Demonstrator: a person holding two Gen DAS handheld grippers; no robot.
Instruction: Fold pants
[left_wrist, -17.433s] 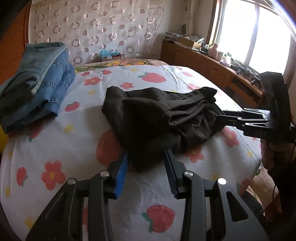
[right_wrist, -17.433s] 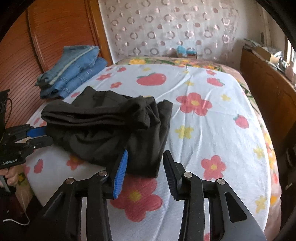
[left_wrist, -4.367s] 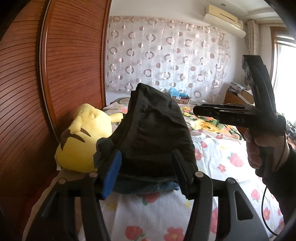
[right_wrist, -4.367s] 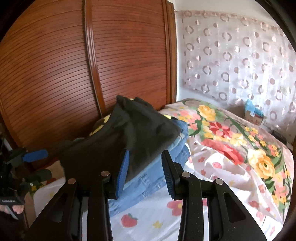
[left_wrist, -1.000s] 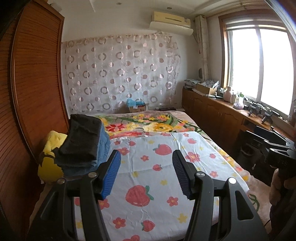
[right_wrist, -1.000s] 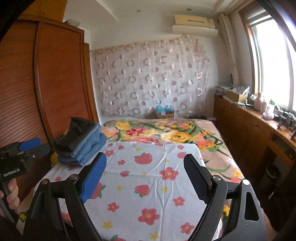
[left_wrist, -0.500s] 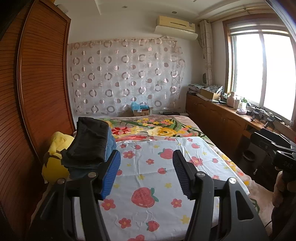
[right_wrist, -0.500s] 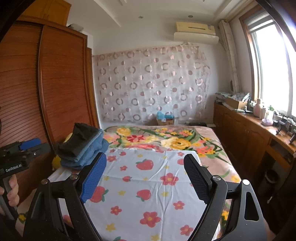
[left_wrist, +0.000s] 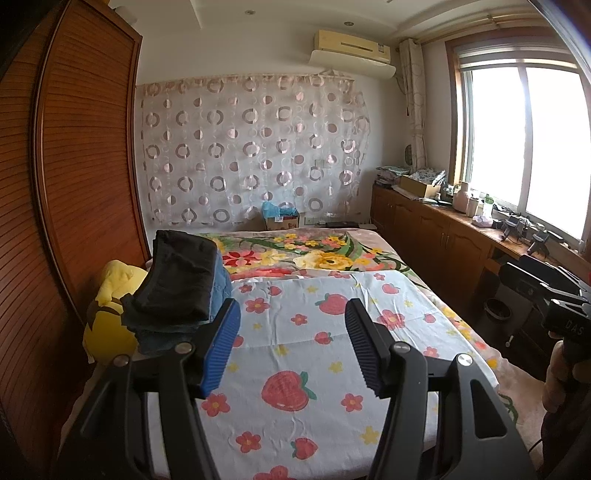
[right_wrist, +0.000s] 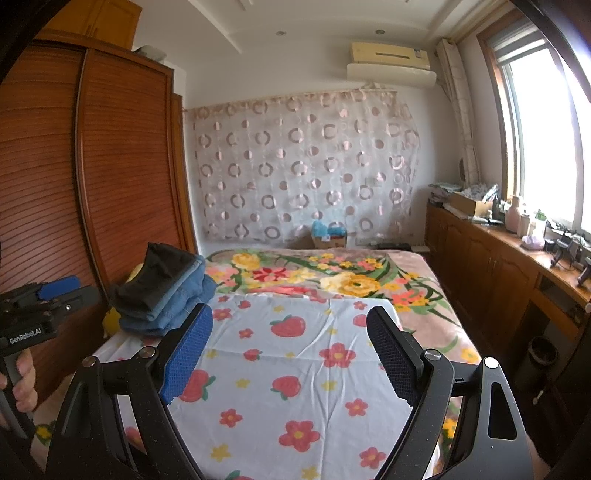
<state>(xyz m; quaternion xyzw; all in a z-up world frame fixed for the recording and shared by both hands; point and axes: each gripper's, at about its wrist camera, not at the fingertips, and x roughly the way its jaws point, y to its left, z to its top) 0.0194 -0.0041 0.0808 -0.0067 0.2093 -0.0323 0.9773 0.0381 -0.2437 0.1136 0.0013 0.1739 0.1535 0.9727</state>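
The folded black pants (left_wrist: 181, 273) (right_wrist: 155, 277) lie on top of a stack of folded blue jeans (right_wrist: 173, 299) (left_wrist: 221, 284) at the bed's left edge, beside the wardrobe. My left gripper (left_wrist: 291, 325) is open with nothing between its fingers, held well back from the stack above the near end of the bed. My right gripper (right_wrist: 290, 332) is open wide and empty, also far from the pants. Each gripper shows at the other view's edge, held by a hand.
A white sheet with strawberries and flowers (left_wrist: 295, 354) (right_wrist: 288, 369) covers the near bed; a floral blanket (right_wrist: 317, 273) lies beyond. A yellow plush toy (left_wrist: 107, 314) sits under the stack. A wooden wardrobe (left_wrist: 74, 184) stands left, a low cabinet (right_wrist: 498, 273) under the window right.
Both views have tilted up slightly over the last second, so the bed and the stack sit a little lower in the frames. The pants have not moved. Both grippers stay open.
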